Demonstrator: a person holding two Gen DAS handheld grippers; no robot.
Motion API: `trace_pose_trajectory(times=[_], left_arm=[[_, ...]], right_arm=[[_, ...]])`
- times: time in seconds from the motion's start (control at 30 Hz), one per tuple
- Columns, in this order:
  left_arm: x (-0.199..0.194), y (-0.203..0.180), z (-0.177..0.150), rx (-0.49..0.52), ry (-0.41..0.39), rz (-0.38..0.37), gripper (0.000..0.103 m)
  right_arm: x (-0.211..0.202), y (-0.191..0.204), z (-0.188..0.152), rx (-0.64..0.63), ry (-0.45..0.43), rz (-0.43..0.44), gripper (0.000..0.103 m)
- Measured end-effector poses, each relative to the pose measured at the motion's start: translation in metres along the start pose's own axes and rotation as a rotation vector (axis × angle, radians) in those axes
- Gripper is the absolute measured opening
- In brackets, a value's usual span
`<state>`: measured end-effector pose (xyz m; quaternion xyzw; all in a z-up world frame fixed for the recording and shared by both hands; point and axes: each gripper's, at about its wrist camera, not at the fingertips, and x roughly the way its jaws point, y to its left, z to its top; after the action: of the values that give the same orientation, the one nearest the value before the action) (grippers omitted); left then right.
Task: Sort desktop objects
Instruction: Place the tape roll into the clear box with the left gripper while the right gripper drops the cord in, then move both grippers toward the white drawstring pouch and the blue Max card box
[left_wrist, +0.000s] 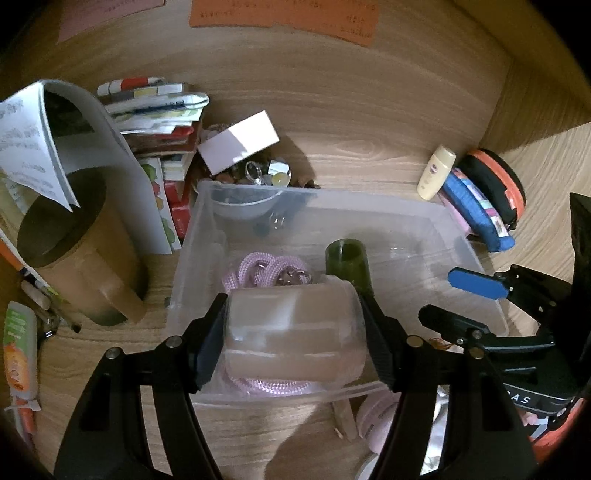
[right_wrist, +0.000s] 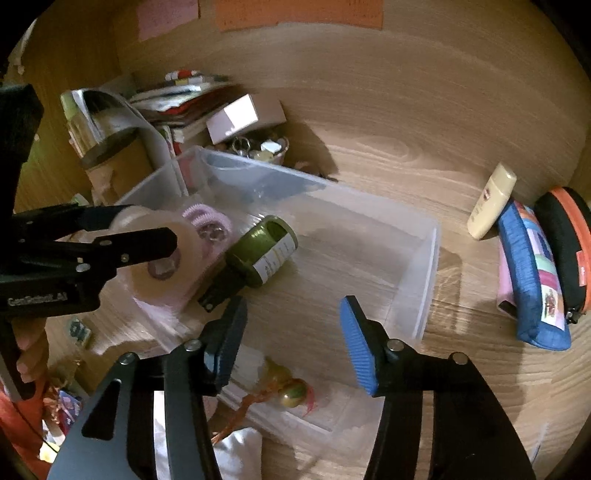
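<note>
left claw (left_wrist: 293, 343): clamped on translucent tape roll (left_wrist: 295, 336), lower centre, held over clear bin (left_wrist: 469, 236) for drop-in.
right claw (right_wrist: 295, 343): gaping wide, empty, lower centre.
bin contents: green bottle (right_wrist: 264, 251) on its side, pink cord (left_wrist: 266, 271).
far right: cream tube (right_wrist: 491, 201), pouches unsorted on worktop (right_wrist: 406, 147).

Dim warm light, soft shadows right of the white box (left_wrist: 238, 142), motion blur on the frosted jar (left_wrist: 295, 345), strong fisheye bending, black vignette corners.
</note>
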<state>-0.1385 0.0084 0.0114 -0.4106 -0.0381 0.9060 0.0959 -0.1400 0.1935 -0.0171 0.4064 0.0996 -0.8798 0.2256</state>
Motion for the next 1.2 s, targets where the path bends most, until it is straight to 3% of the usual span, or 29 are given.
trace_pose_trajectory(times=[0.07,0.17,0.3,0.47,0.77,0.87,1.0,1.2], left_arm=[[-0.012,-0.003,0.001,0.018,-0.035,0.015,0.067],[-0.034,-0.011,0.001,0.064,-0.094,0.024,0.077],[-0.059,-0.019,-0.006,0.097,-0.155,0.054,0.081],[-0.081,-0.016,-0.019,0.092,-0.186,0.088,0.090],[-0.105,0.004,-0.062,0.038,-0.160,0.140,0.093],[-0.106,0.006,-0.082,0.048,-0.131,0.149,0.097],[-0.100,0.007,-0.102,0.055,-0.080,0.177,0.097],[-0.099,-0.002,-0.131,0.052,-0.040,0.163,0.097]], right_arm=[[-0.012,0.002,0.000,0.002,-0.025,-0.004,0.057],[-0.031,0.004,0.000,0.003,-0.069,-0.008,0.074],[-0.056,0.010,-0.003,0.003,-0.109,0.002,0.081],[-0.080,0.019,-0.014,-0.002,-0.130,0.022,0.082],[-0.099,0.032,-0.046,-0.005,-0.141,0.048,0.082],[-0.097,0.034,-0.057,0.004,-0.118,0.074,0.082],[-0.089,0.039,-0.070,-0.005,-0.071,0.088,0.082],[-0.073,0.047,-0.092,-0.006,0.006,0.108,0.082]])
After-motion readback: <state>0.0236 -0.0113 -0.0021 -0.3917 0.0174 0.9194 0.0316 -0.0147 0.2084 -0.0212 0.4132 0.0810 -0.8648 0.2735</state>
